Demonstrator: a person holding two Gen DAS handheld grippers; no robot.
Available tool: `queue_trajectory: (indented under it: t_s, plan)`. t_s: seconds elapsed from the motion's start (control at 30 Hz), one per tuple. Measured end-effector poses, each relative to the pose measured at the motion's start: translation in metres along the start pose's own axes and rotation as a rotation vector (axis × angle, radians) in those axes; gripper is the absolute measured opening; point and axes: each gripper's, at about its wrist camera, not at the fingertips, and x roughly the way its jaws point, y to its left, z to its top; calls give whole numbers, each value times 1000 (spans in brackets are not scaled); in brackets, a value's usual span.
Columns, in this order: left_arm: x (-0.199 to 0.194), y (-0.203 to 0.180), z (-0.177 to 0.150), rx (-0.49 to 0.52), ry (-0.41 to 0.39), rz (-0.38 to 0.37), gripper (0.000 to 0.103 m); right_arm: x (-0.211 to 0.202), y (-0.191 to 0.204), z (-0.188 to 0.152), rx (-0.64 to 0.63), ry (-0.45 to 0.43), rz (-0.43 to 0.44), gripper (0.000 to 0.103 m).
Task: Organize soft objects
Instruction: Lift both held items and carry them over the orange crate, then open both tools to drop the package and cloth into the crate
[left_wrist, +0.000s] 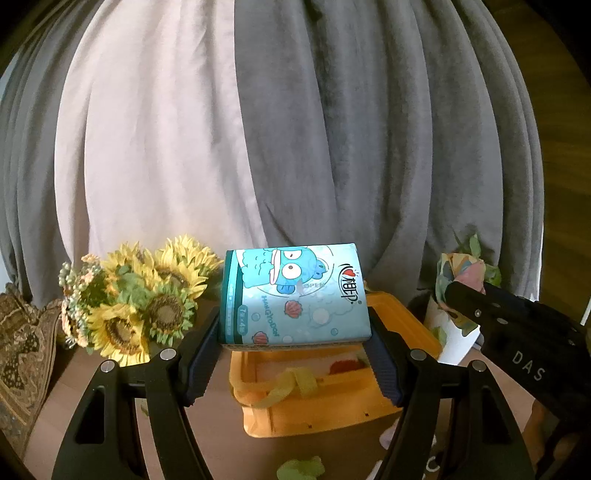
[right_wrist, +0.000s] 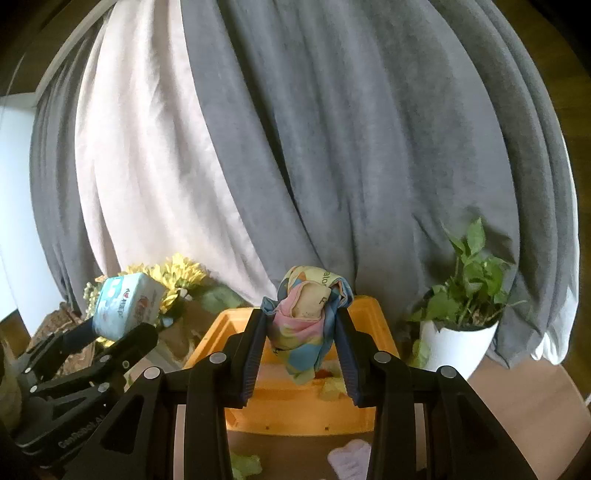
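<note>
Two gripper-mounted fisheye views, both aimed forward and slightly downward toward the curtain.

The left wrist view looks closely along its own fingers over the orange bin, with the right gripper entering at its right edge. The right wrist view faces the same bin from just beside, the left gripper at its left. Both share the sunflowers, the bin and the curtain; edges are warped, so offsets appear approximate.
</note>
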Motion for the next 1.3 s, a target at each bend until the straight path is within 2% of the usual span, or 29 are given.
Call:
queue_trajectory:
  t_s: [0.43, 1.07, 1.2, 1.3]
  plan:
    - [64, 3, 3, 3, 60, -4, 72, 58, -15, 8, 15, 49, -19, 39]
    - [169, 0, -24, 36, 247, -55, 72, 147, -37, -12, 31, 210, -79, 39]
    - [179, 1, -30, 44, 282, -57, 73, 162, -41, -17, 34, 248, -90, 42]
    - [181, 0, -32, 49, 286, -51, 77, 169, -46, -19, 47, 269, -92, 57]
